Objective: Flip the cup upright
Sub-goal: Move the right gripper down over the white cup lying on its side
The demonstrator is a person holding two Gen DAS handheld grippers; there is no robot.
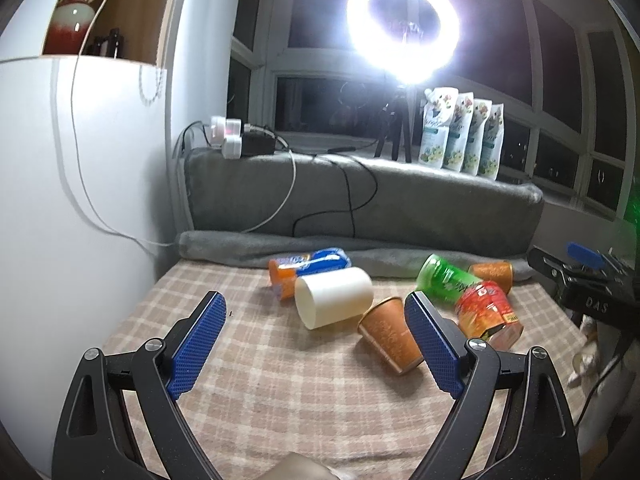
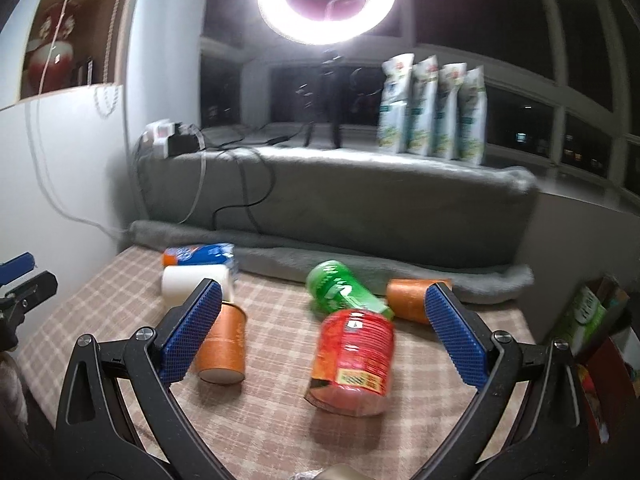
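We see open checked worktop (image 1: 248,392) in front of the cups, and bare cloth along its left side beside the white wall (image 1: 80,220). Further in, the white cup (image 1: 334,297), brown cup (image 1: 390,334), red cup (image 2: 352,360) and green cup (image 2: 344,288) lie crowded together. A grey blanket roll (image 1: 320,246) closes off the far edge.

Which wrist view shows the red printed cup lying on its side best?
The right wrist view: the red printed cup lies whole between the open right gripper fingers. In the left wrist view it is partly hidden behind a finger.
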